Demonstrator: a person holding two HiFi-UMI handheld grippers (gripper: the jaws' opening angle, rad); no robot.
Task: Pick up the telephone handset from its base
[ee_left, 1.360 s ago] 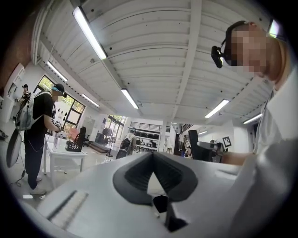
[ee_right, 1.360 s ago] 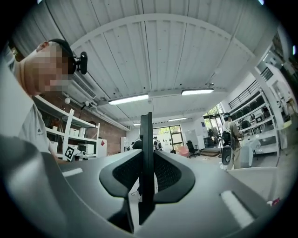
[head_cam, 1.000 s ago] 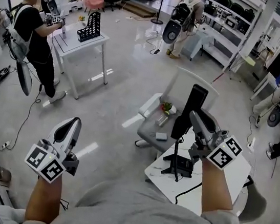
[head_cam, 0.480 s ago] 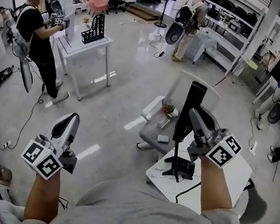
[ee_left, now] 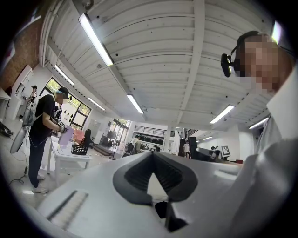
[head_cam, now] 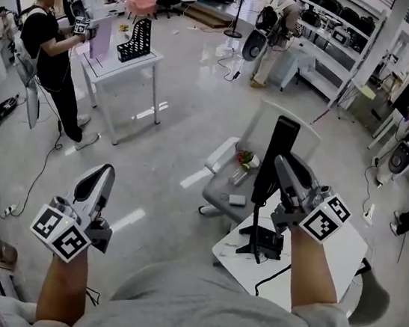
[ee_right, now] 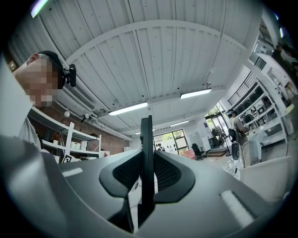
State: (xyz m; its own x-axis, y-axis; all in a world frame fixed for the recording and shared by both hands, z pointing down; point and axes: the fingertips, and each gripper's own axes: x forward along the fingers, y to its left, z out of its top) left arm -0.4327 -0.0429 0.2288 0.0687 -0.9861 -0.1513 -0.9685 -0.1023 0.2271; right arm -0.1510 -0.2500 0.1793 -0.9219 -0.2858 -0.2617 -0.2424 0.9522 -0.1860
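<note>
Jaws of the right gripper (ee_right: 147, 158) are being pressed flat against both faces of the telephone handset (head_cam: 278, 143), a thin black slab that is being held upright with most of its length standing above the pads. Nothing is being gripped by the left gripper (ee_left: 152, 157), whose jaw tips are being shown together, well off to the side of the work. By its look, the handset is being judged a light, rigid plastic piece with smooth faces that could slip or pivot. A hold nearer its middle is being suggested, since the tall end above the pads is likely to be swung by any tilt. Below the right gripper, the base (head_cam: 262, 244) is being borne on a white table (head_cam: 349, 262). A thin dark line, probably the cord, is being seen between handset and base, so a tug may be felt. Beyond the gripper, small items are being carried on the seat of a grey chair (head_cam: 220, 184). Farther out, pale glossy floor, shelving and other people at work are being taken in.
</note>
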